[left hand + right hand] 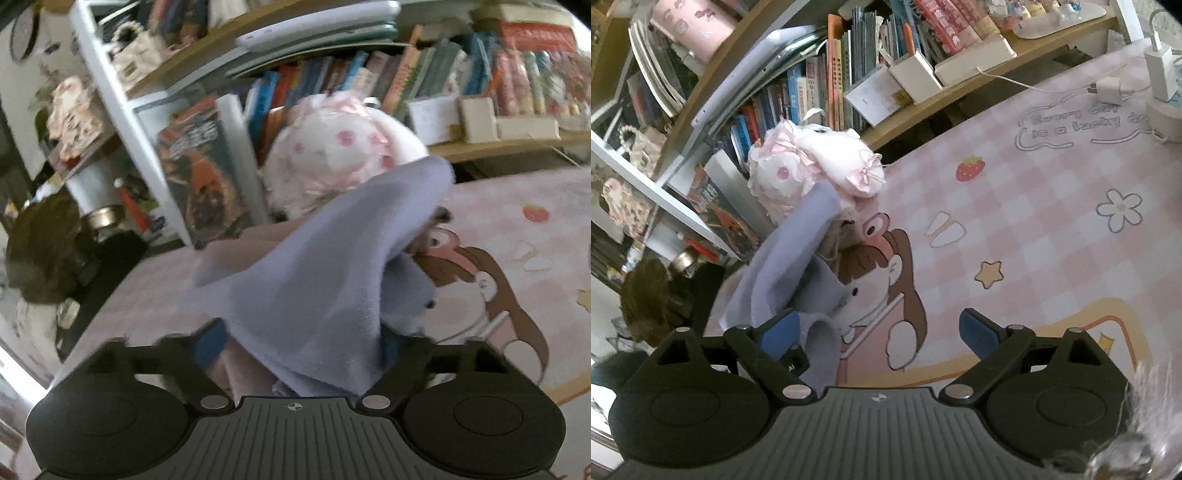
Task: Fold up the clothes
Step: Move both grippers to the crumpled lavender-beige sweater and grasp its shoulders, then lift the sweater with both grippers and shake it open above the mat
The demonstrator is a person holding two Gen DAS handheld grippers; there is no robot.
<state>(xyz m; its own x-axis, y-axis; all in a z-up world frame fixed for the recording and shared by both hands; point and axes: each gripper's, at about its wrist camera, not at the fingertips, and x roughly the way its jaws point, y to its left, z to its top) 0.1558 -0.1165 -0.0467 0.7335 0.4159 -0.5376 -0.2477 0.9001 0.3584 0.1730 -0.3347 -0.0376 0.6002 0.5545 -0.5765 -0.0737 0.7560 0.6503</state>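
A lavender fleece garment (314, 280) lies bunched on the pink checked desk mat (517, 236), one corner lifted up toward the shelf. In the left wrist view the cloth drapes over and between the blue-padded fingers of my left gripper (299, 347), which hides how far the jaws stand apart. In the right wrist view the same garment (798, 266) lies at the left, its edge against the left blue pad (779, 328). My right gripper (877, 332) is wide open and holds nothing, low over the mat (1034, 221).
A white and pink plush toy (812, 173) sits on the mat just behind the garment, also in the left wrist view (343, 155). A bookshelf full of books (406, 74) runs along the back. White chargers and cables (1160, 74) lie at the far right.
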